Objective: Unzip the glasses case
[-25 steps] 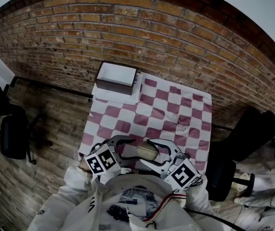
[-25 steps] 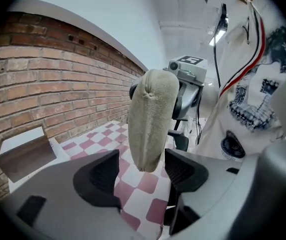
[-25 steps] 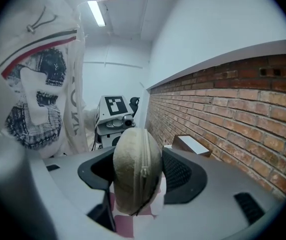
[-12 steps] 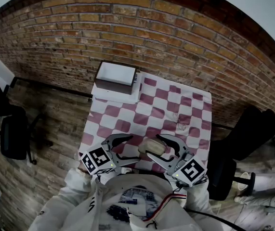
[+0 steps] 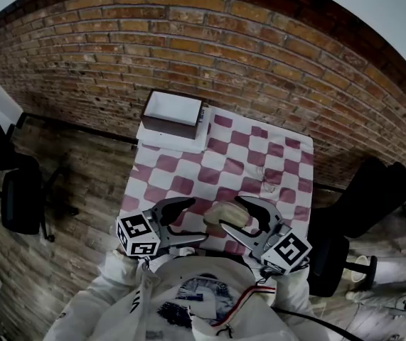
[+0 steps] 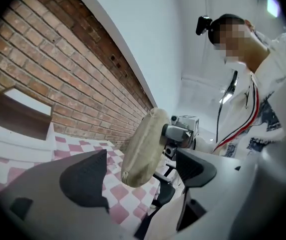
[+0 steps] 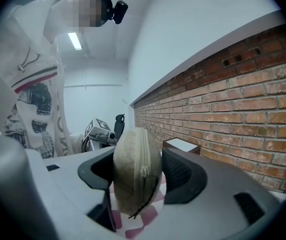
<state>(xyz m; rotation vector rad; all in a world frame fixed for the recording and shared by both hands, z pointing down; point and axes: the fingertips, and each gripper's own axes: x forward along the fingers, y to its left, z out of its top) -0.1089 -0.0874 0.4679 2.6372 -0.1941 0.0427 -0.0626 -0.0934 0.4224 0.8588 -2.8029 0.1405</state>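
Observation:
A beige glasses case [image 5: 222, 214] hangs above the near edge of the checkered table, with my right gripper [image 5: 231, 218] shut on it. In the right gripper view the case [image 7: 135, 169] stands on end between both pads, zip seam facing the camera. A dark thin line runs down its lower part. My left gripper [image 5: 197, 219] is open beside the case's left end. Its jaws have just been opening. The left gripper view shows the case [image 6: 144, 144] in the gap between the spread jaws of my left gripper [image 6: 140, 176], and neither pad touches it.
The table carries a red and white checkered cloth [image 5: 259, 163]. A white box with brown sides [image 5: 172, 114] stands at its far left corner against the brick wall. Black chairs stand on the floor at the left [image 5: 18, 199] and right [image 5: 373, 190].
The left gripper's jaws have spread wide and drawn back from the case. Both grippers have rolled and risen a little. The case stays in the right gripper.

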